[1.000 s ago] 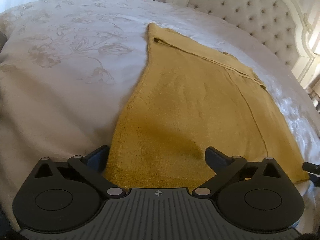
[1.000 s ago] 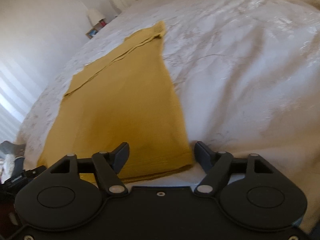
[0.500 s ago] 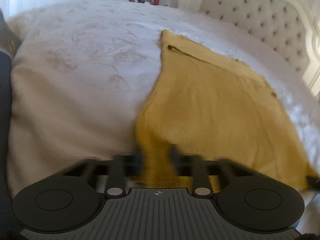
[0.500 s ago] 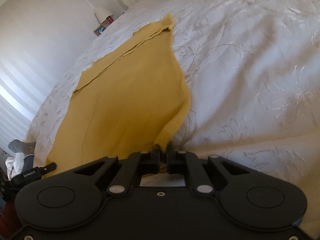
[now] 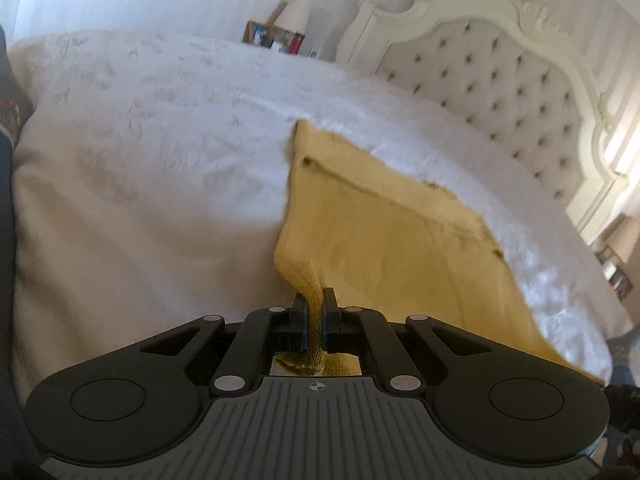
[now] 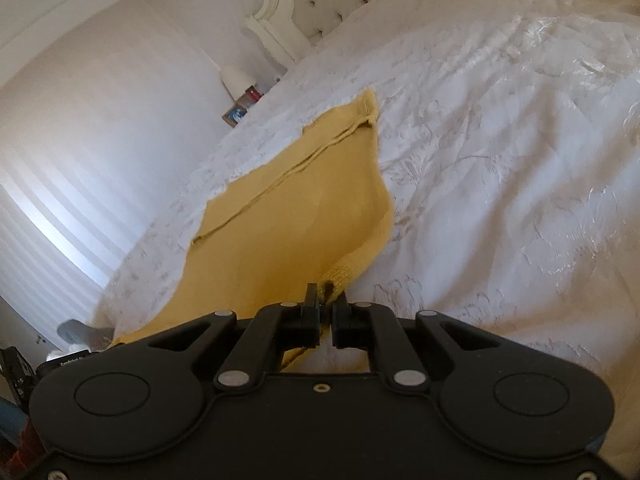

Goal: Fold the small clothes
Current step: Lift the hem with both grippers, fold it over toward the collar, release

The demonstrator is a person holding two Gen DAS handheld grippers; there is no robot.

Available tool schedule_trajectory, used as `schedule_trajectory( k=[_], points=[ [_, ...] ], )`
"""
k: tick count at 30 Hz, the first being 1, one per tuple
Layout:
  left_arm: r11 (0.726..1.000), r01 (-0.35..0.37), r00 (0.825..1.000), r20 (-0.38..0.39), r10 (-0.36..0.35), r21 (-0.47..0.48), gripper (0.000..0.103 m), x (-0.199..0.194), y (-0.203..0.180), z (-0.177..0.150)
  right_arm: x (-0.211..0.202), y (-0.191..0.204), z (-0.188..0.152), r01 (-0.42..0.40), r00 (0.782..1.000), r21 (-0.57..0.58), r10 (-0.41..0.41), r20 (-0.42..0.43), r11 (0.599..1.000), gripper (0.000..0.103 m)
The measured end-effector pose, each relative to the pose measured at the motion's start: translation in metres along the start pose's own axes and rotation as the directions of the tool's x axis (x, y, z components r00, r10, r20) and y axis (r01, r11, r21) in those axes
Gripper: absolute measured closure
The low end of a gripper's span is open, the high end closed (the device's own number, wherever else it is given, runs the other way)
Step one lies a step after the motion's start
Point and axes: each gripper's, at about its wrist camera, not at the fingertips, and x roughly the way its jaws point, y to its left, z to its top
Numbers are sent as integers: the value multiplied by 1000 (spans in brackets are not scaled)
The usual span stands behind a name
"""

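A mustard-yellow knitted garment [image 5: 384, 236] lies spread on a white bedspread [image 5: 160, 168], its far hem toward the headboard. My left gripper [image 5: 314, 300] is shut on the garment's near left corner, and the knit bunches up between the pads and hangs out behind them. In the right wrist view the same garment [image 6: 288, 216] runs away to the left, and my right gripper [image 6: 326, 298] is shut on its near right corner. Both pinched corners are lifted off the bed, while the rest of the cloth lies flat.
A tufted cream headboard [image 5: 500, 80] stands at the far end of the bed. A bedside table with a lamp [image 5: 294, 14] and small items sits past the bed's far corner. The embroidered bedspread [image 6: 500, 160] spreads wide to the right of the garment.
Both grippers went from open around the garment's near corners to shut on them. The left one has since risen, pulling its corner up; the view tilts up toward the headboard.
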Motion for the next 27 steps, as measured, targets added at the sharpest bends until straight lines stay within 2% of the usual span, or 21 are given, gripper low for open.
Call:
schedule_trajectory(
  k=[4,13,20,27],
  points=[
    [1000,22,999,33,-22,10,97,0,-6,13,1,0,6,-13,1000,13,13,11,1000,90],
    [999,52,998,46,-51,-15,97,15,-9,35,9,9,34,-47,998,1,47,51,999,90],
    [997,71,995,72,-70,-5,97,33,-16,63,34,20,75,-82,993,-20,83,82,996,90],
    [997,83,990,112,-81,-8,97,68,-21,104,78,28,129,-87,988,-37,91,126,995,90]
  ],
)
